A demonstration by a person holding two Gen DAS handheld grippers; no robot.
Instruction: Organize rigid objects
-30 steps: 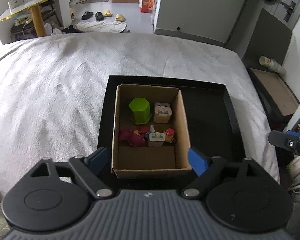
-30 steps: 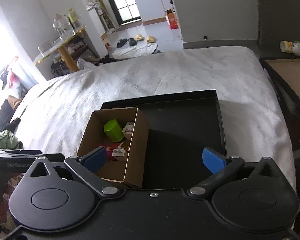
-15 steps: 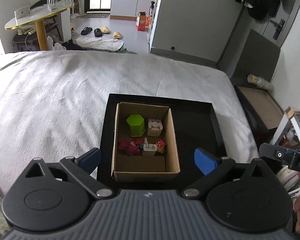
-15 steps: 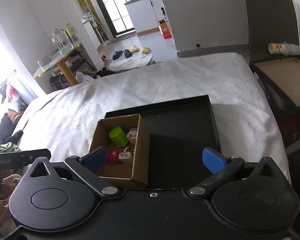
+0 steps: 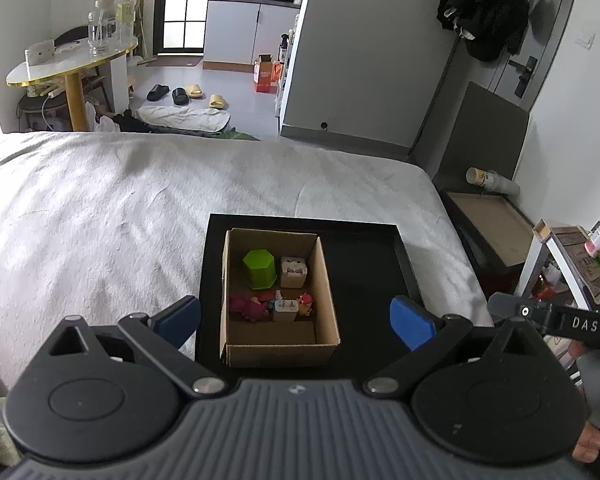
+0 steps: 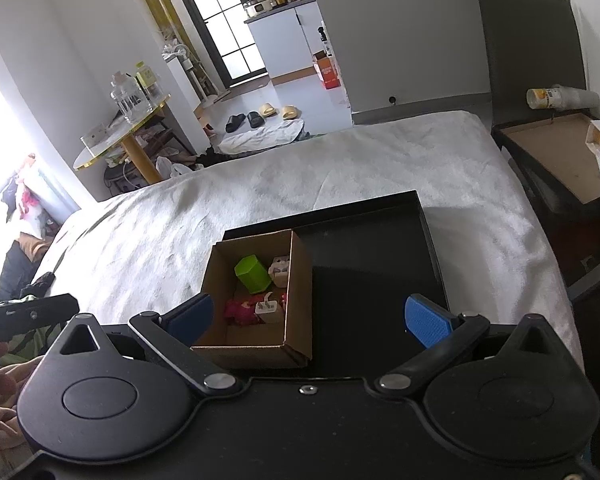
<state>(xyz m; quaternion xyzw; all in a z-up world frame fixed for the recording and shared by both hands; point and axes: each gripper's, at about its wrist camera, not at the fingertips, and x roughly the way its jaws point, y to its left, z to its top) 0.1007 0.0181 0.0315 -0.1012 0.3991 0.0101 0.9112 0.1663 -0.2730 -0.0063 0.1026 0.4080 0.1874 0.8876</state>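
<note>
**Mia:** Where are the toys?

**Ben:** In the small brown cardboard box [image 5: 278, 298]. It sits on the left side of the flat black tray [image 5: 384, 276], and the tray lies on the white bed cover [image 5: 100, 216]. The green six-sided plastic pot [image 5: 259, 268] and the beige cube toy [image 5: 293, 271] stand by the box's far wall. The pink soft figures [image 5: 250, 306] and the white plug charger [image 5: 286, 310] lie in the middle.

**Mia:** Are the grabbers holding anything?

**Ben:** No. The left gripper [image 5: 296, 318] has its blue pads spread wide, with nothing between them. The right gripper [image 6: 310, 316] is spread wide too, and empty.

**Mia:** What could go wrong?

**Ben:** The box is light (only thin card), I think. If a pad bumps its wall, the box could slide on the tray or tip. The things inside sit close together, so grabbing one could knock the pot over.
</note>
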